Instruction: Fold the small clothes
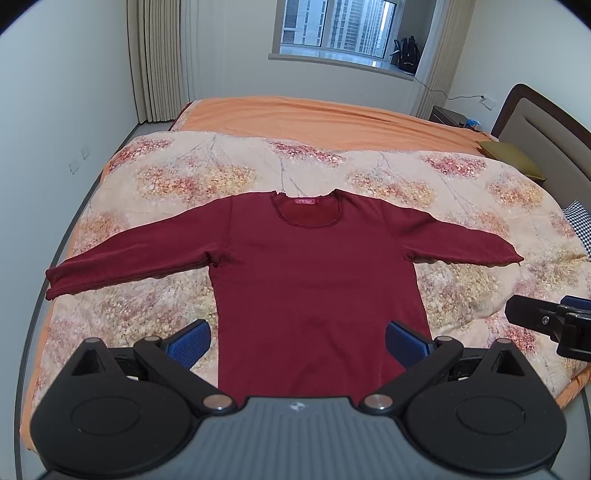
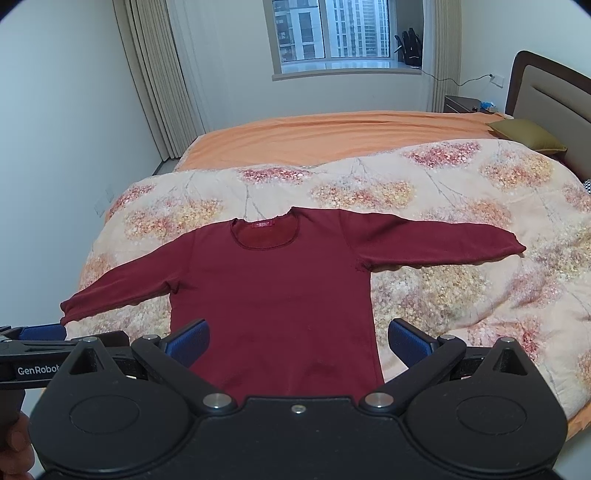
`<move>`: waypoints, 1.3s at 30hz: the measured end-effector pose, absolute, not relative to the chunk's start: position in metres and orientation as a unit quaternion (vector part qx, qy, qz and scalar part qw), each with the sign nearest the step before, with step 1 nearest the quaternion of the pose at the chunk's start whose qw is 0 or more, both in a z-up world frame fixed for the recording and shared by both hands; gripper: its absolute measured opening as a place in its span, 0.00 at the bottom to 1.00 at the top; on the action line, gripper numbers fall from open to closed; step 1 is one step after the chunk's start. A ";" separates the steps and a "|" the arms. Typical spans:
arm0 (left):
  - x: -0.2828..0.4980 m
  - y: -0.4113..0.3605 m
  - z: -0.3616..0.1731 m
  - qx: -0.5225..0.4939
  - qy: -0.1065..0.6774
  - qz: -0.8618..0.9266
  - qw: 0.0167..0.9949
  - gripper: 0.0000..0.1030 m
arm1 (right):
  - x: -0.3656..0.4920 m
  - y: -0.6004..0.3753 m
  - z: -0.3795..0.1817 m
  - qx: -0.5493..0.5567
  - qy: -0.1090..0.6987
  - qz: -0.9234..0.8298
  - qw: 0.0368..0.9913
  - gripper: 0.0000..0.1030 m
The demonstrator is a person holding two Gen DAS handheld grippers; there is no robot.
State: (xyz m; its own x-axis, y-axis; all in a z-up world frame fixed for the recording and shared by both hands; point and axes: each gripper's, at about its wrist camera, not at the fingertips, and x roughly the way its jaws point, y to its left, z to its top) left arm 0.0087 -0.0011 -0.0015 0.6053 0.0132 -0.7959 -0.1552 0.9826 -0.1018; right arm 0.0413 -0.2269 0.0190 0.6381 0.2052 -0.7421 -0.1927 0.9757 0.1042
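While both hand-held grippers point(image 1: 297, 341) point(image 2: 297, 341) gape, empty, above shirt point(image 1: 314, 280): risk of pinching quilt point(image 1: 166, 173) too.

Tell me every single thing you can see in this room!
shirt: one, dark red, spread flat on the quilt, sleeves out to both sides
quilt: one, peach with flowers, on the bed
sheet: one, orange, beyond the quilt
pillow: one, olive, by the headboard
headboard: one, brown and beige, at right
curtains: pale, beside the window
window: one, far wall, tall buildings outside
bag: one, black, on the windowsill
left gripper: one, black with blue pads, open, over the shirt's bottom edge
right gripper: one, same colours, open, beside it
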 end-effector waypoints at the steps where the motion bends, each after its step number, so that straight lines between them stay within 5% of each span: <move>1: 0.009 -0.001 -0.001 -0.080 0.442 0.047 0.892 1.00 | 0.041 -0.227 0.019 0.007 0.411 0.110 0.905 1.00; 39: 0.010 -0.007 -0.004 -0.098 0.441 0.031 0.891 1.00 | 0.037 -0.234 0.025 0.003 0.406 0.104 0.908 1.00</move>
